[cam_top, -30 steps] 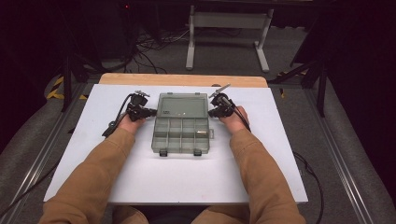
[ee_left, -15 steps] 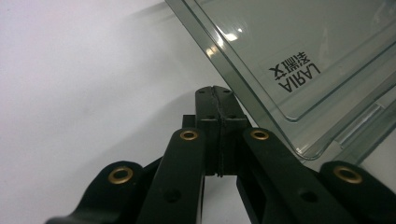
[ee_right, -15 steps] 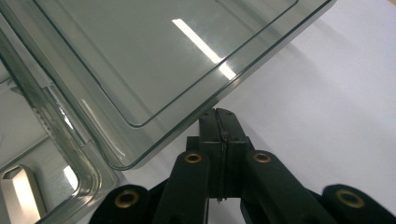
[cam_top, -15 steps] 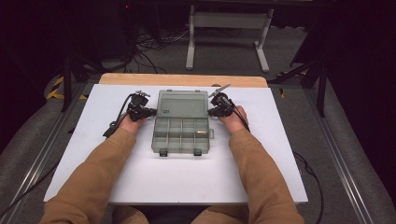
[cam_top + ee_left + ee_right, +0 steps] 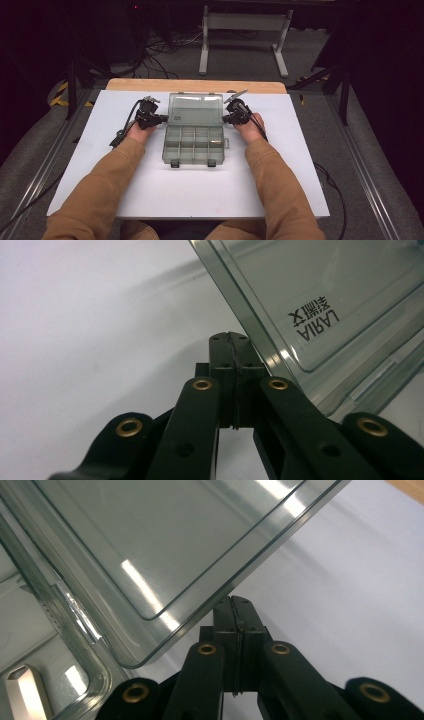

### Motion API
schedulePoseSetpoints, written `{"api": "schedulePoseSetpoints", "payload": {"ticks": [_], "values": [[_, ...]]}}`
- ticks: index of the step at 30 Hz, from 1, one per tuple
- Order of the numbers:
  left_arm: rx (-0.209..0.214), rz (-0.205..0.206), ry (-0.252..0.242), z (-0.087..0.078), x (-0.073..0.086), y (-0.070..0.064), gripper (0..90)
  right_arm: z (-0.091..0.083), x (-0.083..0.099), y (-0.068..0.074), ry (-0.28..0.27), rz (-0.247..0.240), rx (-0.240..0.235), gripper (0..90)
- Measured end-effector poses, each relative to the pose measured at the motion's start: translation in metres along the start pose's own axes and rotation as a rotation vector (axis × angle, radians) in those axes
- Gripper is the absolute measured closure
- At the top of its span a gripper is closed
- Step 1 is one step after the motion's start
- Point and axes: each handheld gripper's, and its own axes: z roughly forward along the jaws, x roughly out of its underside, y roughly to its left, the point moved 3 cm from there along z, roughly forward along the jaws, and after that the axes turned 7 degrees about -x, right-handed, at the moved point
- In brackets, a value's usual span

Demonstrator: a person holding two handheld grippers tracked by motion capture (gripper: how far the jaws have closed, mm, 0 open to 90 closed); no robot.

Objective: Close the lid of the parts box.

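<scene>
A clear grey plastic compartment box [image 5: 194,145] lies open in the middle of the white table [image 5: 200,200]. Its lid [image 5: 196,108] is raised toward the far side. My left gripper [image 5: 162,119] is shut with nothing between its jaws, and its tip is at the lid's left edge. In the left gripper view the shut tip [image 5: 230,337] sits right beside the tilted lid [image 5: 320,300], which bears a printed label. My right gripper [image 5: 226,119] is shut and empty at the lid's right edge. In the right gripper view its tip [image 5: 234,602] sits just under the lid's rim [image 5: 165,540].
A small brass-coloured piece [image 5: 216,143] lies in a right-hand compartment and appears in the right gripper view as a metal piece [image 5: 27,692]. Two latches [image 5: 175,163] stick out at the box's near edge. A wooden strip [image 5: 195,85] borders the table's far side.
</scene>
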Motion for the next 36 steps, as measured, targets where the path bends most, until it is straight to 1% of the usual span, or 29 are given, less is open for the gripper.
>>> {"api": "schedulePoseSetpoints", "payload": {"ticks": [2,4,5,7,9,10,11,12,13,16,17,18,19,23,24,25,27,34,36], "values": [[-0.011,0.016,-0.008,-0.002,-0.001,0.001,90.0,-0.002,-0.001,0.0,-0.006,0.0,0.005,90.0],[-0.015,0.019,-0.019,-0.003,-0.002,0.001,90.0,-0.004,-0.002,0.0,-0.016,-0.008,0.007,90.0],[-0.014,0.024,-0.022,-0.004,-0.002,0.001,90.0,-0.005,-0.002,0.001,-0.016,-0.002,0.008,90.0],[-0.015,0.015,-0.033,-0.005,-0.003,0.0,90.0,-0.007,-0.003,0.001,-0.033,-0.013,0.012,90.0],[-0.009,0.018,-0.042,-0.007,-0.004,0.0,90.0,-0.009,-0.004,0.002,-0.038,-0.008,0.011,90.0],[-0.014,0.028,-0.048,-0.008,-0.005,0.0,90.0,-0.01,-0.004,0.001,-0.045,-0.015,0.015,90.0],[-0.007,0.015,-0.048,-0.009,-0.005,-0.001,90.0,-0.011,-0.005,0.002,-0.051,-0.017,0.019,90.0],[-0.005,0.014,-0.056,-0.01,-0.005,-0.001,90.0,-0.012,-0.006,0.003,-0.052,-0.011,0.021,90.0],[-0.004,0.02,-0.061,-0.011,-0.006,0.0,90.0,-0.013,-0.006,0.003,-0.062,-0.022,0.026,90.0],[-0.009,0.03,-0.077,-0.014,-0.007,0.0,90.0,-0.017,-0.008,0.004,-0.08,-0.023,0.031,90.0],[0.005,0.013,-0.074,-0.015,-0.007,-0.002,90.0,-0.018,-0.009,0.004,-0.085,-0.021,0.032,90.0],[-0.004,0.026,-0.079,-0.015,-0.008,-0.001,90.0,-0.02,-0.009,0.004,-0.092,-0.023,0.03,90.0],[-0.001,0.031,-0.084,-0.016,-0.008,-0.001,90.0,-0.021,-0.009,0.004,-0.095,-0.026,0.027,90.0],[0.002,0.037,-0.097,-0.019,-0.009,-0.001,90.0,-0.025,-0.01,0.005,-0.107,-0.026,0.026,90.0],[0.016,0.029,-0.093,-0.02,-0.009,-0.002,90.0,-0.025,-0.01,0.005,-0.111,-0.031,0.027,90.0],[0.01,0.039,-0.104,-0.021,-0.009,-0.001,90.0,-0.026,-0.011,0.006,-0.116,-0.034,0.031,90.0],[0.011,0.049,-0.108,-0.023,-0.01,-0.001,90.0,-0.029,-0.012,0.007,-0.126,-0.037,0.032,90.0],[0.022,0.059,-0.118,-0.028,-0.011,-0.002,90.0,-0.034,-0.013,0.009,-0.138,-0.052,0.024,90.0],[0.027,0.063,-0.12,-0.03,-0.011,-0.003,90.0,-0.038,-0.014,0.01,-0.147,-0.063,0.022,90.0]]}}
